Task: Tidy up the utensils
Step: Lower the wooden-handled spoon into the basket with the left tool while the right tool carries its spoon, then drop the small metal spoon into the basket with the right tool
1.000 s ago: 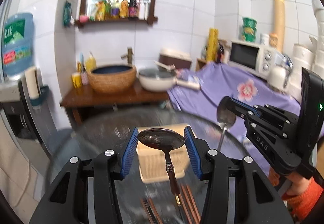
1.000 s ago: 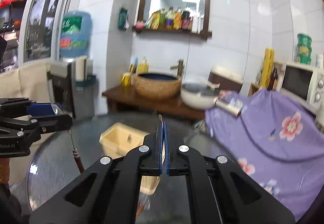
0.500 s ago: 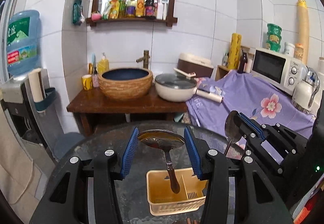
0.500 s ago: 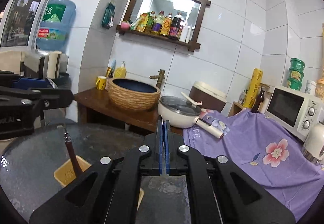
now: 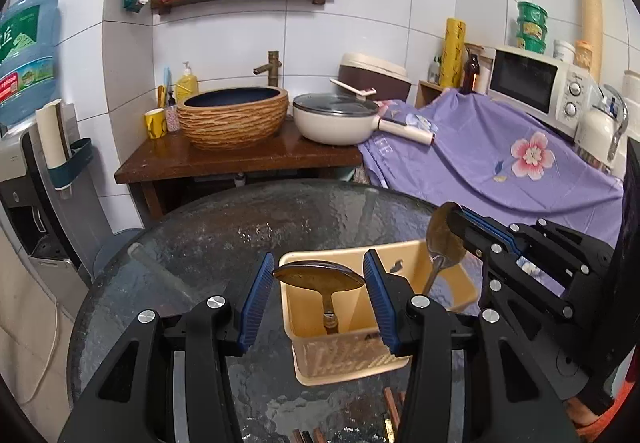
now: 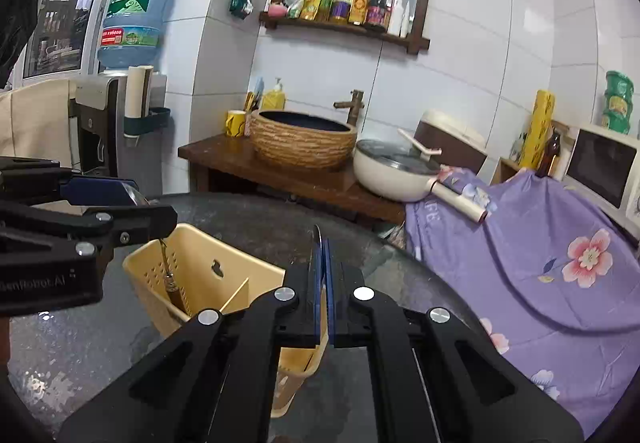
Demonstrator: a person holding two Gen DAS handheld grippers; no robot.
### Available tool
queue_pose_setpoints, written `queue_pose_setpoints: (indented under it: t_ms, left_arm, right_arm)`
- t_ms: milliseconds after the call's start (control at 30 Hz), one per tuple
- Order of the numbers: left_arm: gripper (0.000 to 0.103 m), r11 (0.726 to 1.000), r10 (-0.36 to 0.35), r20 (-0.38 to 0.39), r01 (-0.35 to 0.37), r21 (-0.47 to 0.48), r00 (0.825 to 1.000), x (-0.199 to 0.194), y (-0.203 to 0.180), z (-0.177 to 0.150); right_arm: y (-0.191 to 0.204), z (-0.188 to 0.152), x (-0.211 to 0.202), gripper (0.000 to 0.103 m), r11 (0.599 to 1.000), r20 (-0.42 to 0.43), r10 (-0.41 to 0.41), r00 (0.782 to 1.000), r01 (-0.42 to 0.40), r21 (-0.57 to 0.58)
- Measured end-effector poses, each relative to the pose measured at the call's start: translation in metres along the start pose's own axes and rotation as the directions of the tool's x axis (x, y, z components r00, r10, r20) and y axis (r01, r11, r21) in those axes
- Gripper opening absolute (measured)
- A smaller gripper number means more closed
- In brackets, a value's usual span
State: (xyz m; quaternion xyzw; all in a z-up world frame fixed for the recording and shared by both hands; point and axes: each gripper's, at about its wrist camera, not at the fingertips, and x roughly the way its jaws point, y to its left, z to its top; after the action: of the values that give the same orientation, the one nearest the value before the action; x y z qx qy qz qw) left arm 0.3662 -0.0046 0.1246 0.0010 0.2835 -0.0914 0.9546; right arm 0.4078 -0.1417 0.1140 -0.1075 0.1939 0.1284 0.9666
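Note:
My left gripper (image 5: 318, 297) is shut on the bowl of a metal spoon (image 5: 318, 279). Its dark handle hangs down into the left compartment of a yellow utensil basket (image 5: 404, 255) on the round glass table (image 5: 240, 239). My right gripper (image 6: 322, 275) is shut on the bowl of a second spoon (image 5: 444, 241), seen edge-on between its pads; its handle hangs into the basket's right side. In the right wrist view the left gripper (image 6: 132, 199) holds its spoon over the basket (image 6: 200, 271).
Brown chopsticks (image 5: 390, 409) lie on the table near its front edge. Behind the table stand a wooden counter (image 5: 240, 159) with a woven basin and a white pan, and a purple-covered surface (image 5: 500, 163) with a microwave. A water dispenser (image 5: 28, 147) stands left.
Both grippers have moved down and forward with their spoons. The spoon handles now hang inside the yellow basket, which has come closer in both views.

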Motion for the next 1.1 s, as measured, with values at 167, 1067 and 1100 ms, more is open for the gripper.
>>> queue_pose_setpoints:
  t_ms: [167,1067,1100]
  left_arm:
    - [0.046,1.000,-0.007,-0.012,0.007,0.024,1.000,0.003,-0.003,-0.009]
    - [0.065,0.997,0.070,-0.190,-0.071,0.000,0.979,-0.038,0.027,-0.136]
    - [0.062,0.998,0.066,-0.208,-0.068,-0.002,0.976,-0.037,0.028,-0.143]
  right_arm:
    - [-0.001,-0.011,0.004,0.002,1.000,-0.039,0.028,0.999,-0.028,0.013]
    - [0.062,-0.106,-0.063,0.070,0.960,-0.247,0.260,0.934,-0.277,-0.036]
    - [0.067,-0.112,-0.061,0.070,0.956,-0.266,0.270,0.925,-0.290,-0.037]
